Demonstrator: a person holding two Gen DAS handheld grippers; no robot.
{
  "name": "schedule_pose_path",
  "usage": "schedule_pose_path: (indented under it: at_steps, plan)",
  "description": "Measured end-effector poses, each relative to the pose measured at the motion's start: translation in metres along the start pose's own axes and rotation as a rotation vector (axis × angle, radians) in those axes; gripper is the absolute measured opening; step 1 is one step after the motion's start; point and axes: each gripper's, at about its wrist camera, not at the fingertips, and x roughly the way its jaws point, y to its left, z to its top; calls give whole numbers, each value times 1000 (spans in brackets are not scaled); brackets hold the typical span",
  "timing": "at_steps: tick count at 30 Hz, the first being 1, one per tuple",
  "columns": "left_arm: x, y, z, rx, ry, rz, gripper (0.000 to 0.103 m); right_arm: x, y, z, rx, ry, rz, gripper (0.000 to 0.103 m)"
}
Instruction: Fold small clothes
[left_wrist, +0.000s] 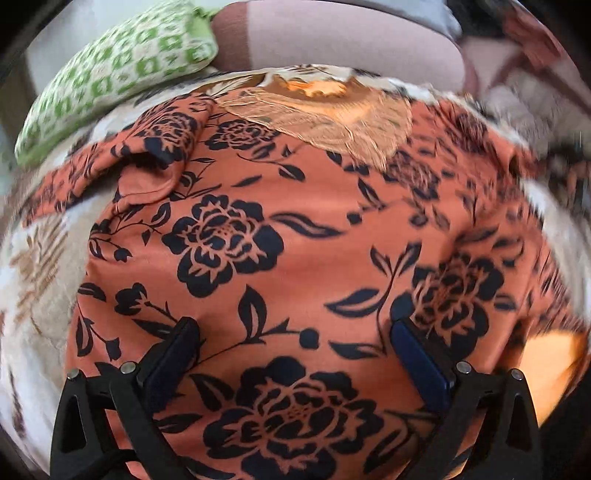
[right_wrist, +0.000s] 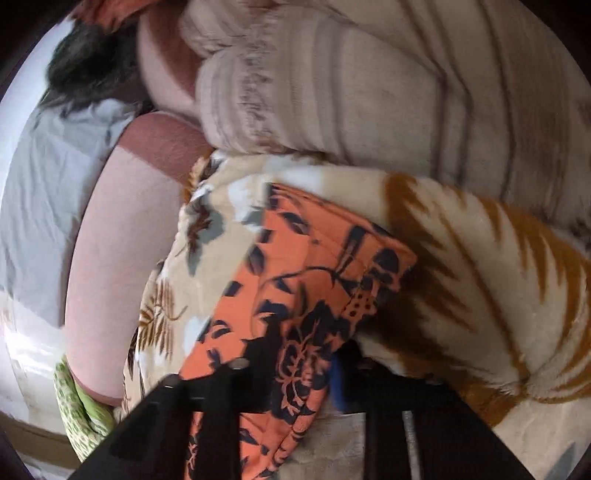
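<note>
shirt (left_wrist: 295, 236) edge sits pinched in our right tool (right_wrist: 295, 373), left tool (left_wrist: 291, 332) gaping empty; thin fabric could slip free.

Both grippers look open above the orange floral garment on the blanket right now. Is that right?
Not quite. Only the left gripper is open above the orange floral garment. The right gripper has closed on a fold of the garment, as the right wrist view shows. The blanket lies underneath.

A cream plush blanket (left_wrist: 40, 332) carries the orange floral garment (left_wrist: 295, 236) and green-patterned pillow (left_wrist: 110, 74).
</note>
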Motion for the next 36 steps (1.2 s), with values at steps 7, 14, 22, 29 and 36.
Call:
schedule_pose_path:
  at_steps: [7, 14, 22, 29, 36]
  plan:
    - [0, 5, -4, 2, -14, -28, 103, -90, 169, -62, -370, -78, 275, 15]
    - [-31, 40, -21, -130, -29, -180, 103, -124, 318, -220, -617, 76, 605, 16]
    - [-65, 71, -26, -197, -127, -156, 103, -49, 216, -218, -564, 77, 170, 93]
    - [-60, 61, -15, -183, -120, -131, 103, 20, 116, -83, -566, 41, -302, 68]
    - [-57, 57, -9, -152, -107, -102, 103, 85, 93, -39, -584, 128, -441, 32]
